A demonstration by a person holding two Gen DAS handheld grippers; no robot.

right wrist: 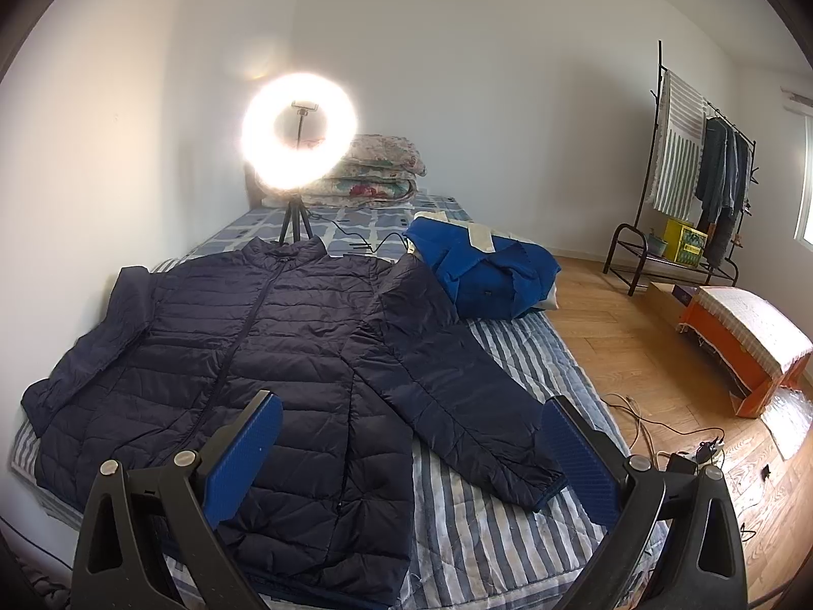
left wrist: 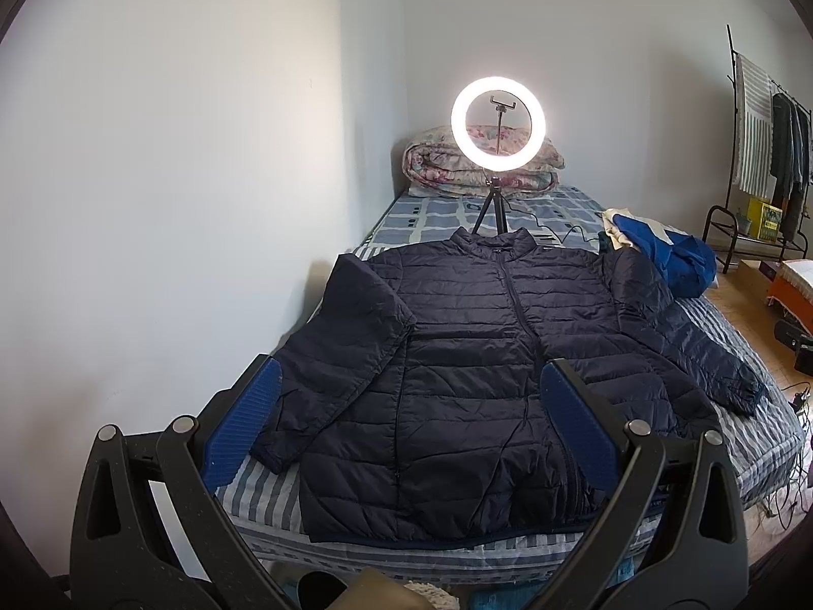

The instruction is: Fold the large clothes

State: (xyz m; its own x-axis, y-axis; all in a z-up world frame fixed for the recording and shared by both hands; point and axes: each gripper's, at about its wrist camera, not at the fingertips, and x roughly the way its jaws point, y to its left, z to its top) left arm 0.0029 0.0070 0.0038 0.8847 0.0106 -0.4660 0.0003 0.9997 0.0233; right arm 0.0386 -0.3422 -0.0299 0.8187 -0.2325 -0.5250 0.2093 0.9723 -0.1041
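Your left gripper [left wrist: 406, 422] has two black plastic arms with triangular cut-outs, round silver bolt heads at the joints, and blue ribbed pads [left wrist: 576, 422] on the insides of its fingers. Your right gripper [right wrist: 411, 457] is built the same: black arms, silver bolts, blue textured pads [right wrist: 244, 452].

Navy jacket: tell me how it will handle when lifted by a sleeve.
The jacket is quilted and puffy, so probably light and floppy; lifted by the right sleeve, the body would likely sag and trail. Its sheen suggests slippery fabric that may slide between the pads.
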